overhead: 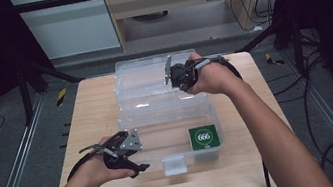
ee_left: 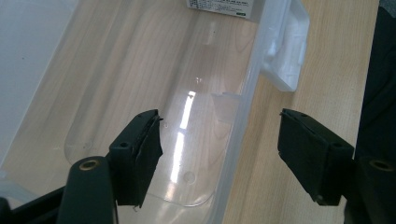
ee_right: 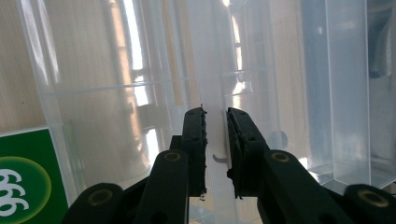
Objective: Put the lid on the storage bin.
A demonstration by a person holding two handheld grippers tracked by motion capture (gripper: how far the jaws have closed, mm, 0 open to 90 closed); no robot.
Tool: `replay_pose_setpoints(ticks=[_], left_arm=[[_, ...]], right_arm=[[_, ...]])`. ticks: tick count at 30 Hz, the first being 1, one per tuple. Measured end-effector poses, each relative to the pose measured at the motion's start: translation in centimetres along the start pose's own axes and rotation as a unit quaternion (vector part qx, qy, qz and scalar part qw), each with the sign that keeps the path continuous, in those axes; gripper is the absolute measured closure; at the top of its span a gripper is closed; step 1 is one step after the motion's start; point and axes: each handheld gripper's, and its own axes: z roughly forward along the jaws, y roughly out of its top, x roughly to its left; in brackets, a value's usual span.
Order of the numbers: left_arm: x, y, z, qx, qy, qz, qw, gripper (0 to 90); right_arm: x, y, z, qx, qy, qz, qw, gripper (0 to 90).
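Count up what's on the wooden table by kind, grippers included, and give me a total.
Clear plastic box with its hinged lid open: 1
Green packet inside the box: 1
Handheld grippers, left gripper straddling the box's front wall, right gripper closing on the lid: 2
Total: 4

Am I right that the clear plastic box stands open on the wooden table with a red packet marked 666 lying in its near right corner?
Not quite: the packet marked 666 is green, not red, as the high view shows. The rest holds: the clear plastic box stands open on the wooden table, and the packet lies in its near right corner.
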Motion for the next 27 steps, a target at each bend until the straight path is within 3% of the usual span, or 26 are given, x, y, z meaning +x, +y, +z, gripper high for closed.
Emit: replay_pose_setpoints(ticks=[8,17,19,26,27], left_arm=[[-0.3,0.1,0.5,0.008,-0.01,0.003,0.9999,37.1],[-0.4,0.4,1.9,0.042,-0.023,0.018,0.9987,57.1],[-0.5,0.2,2.3,0.059,-0.024,0.024,0.9977,59.8],[-0.5,-0.1,2.6,0.055,-0.021,0.023,0.998,70.8],[-0.5,-0.2,2.6,0.055,-0.02,0.022,0.9981,76.8]], right_arm=[[0.2,0.2,0.4,0.003,-0.003,-0.008,1.0,78.8],[0.3,-0.1,0.3,-0.005,-0.007,-0.007,0.9999,79.2],[0.3,-0.2,0.3,-0.009,-0.009,-0.006,0.9999,79.3],[0.3,-0.2,0.3,-0.014,-0.005,0.001,0.9999,79.5],[0.2,-0.2,0.3,-0.013,-0.004,0.002,0.9999,79.6]])
